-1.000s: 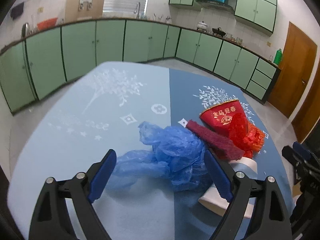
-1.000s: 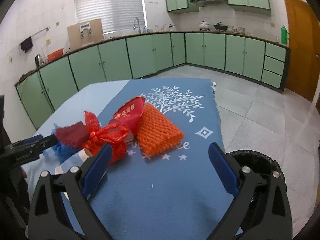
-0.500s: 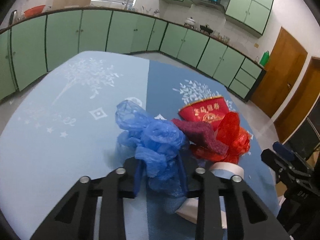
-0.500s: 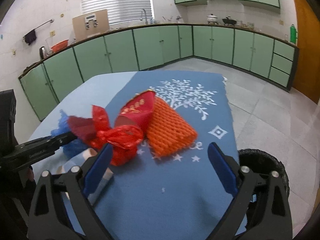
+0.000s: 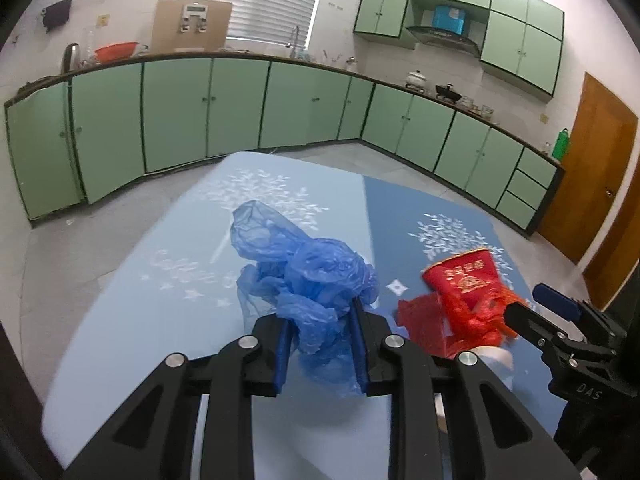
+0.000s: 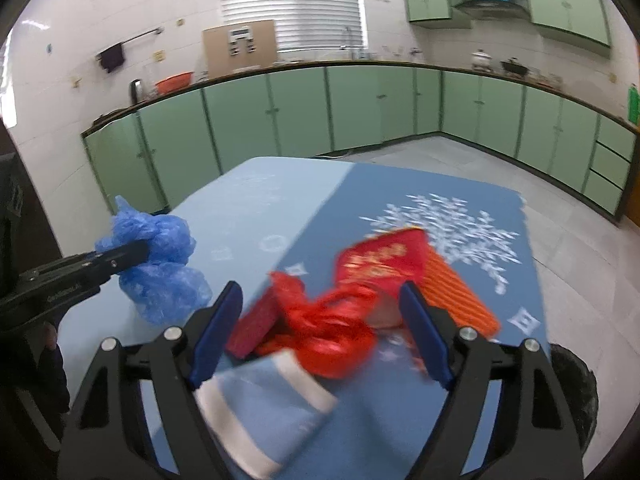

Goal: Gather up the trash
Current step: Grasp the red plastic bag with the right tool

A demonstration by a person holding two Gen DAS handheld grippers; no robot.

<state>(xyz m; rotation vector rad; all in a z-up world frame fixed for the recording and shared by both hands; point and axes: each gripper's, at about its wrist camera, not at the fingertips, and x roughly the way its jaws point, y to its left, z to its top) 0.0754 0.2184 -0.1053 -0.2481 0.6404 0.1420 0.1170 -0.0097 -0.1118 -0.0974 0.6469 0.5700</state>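
Observation:
A crumpled blue plastic bag (image 5: 304, 276) hangs off the blue tablecloth with my left gripper (image 5: 320, 344) shut on it; the right wrist view shows the bag (image 6: 160, 256) lifted at the left. My right gripper (image 6: 320, 334) is closing its jaws around a red pile. Between them lie crumpled red plastic (image 6: 332, 328) and a dark red cloth (image 6: 252, 328), and the pads do not press on them. A red paper cup (image 6: 384, 260) and an orange knit sleeve (image 6: 460, 296) lie just beyond. In the left wrist view the right gripper (image 5: 536, 304) reaches the red cup (image 5: 464, 280).
A blue-and-white paper cup (image 6: 260, 412) lies on its side under my right gripper. A black round bin (image 6: 576, 380) stands on the floor by the table's right edge. The table (image 5: 160, 280) is ringed by green kitchen cabinets.
My left gripper has shut on the blue bag and raised it off the table. My right gripper has moved left over the red pile and its jaws have narrowed.

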